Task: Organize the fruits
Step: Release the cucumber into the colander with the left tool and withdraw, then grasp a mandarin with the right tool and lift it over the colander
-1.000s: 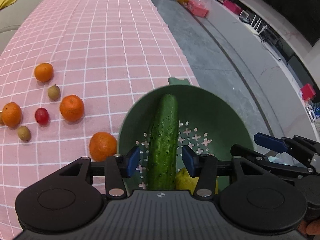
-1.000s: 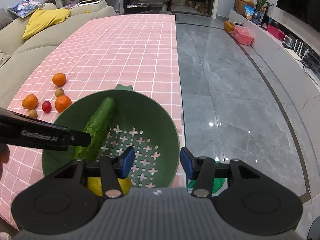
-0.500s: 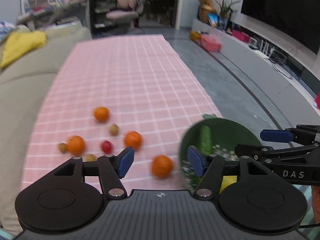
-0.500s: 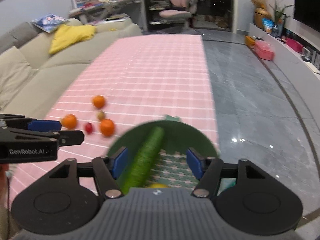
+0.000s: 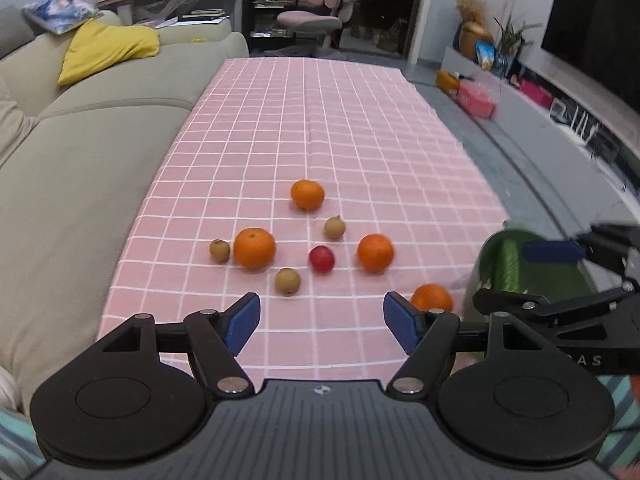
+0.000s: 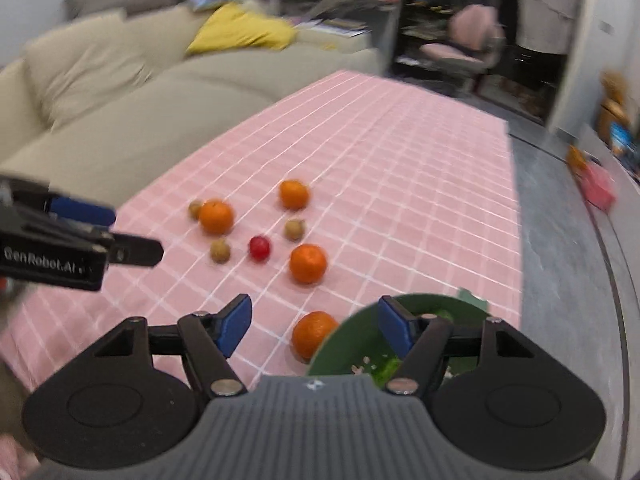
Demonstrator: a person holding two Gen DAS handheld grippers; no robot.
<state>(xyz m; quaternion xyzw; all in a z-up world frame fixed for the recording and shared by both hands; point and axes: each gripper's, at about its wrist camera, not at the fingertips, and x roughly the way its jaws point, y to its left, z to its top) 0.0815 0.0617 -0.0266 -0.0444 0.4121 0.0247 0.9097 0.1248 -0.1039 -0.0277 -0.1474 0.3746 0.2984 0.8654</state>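
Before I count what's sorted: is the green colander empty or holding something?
Holding something. In the left wrist view a cucumber lies inside the green colander; eight fruits sit outside it on the pink cloth.

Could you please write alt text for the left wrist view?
The open left gripper hovers above a pink checked tablecloth scattered with four oranges and smaller fruits. A green bowl holding a cucumber sits at right.

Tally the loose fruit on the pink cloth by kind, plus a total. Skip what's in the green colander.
Oranges: 4
Small brown round fruits: 3
Small red fruit: 1
Total: 8 on the pink cloth
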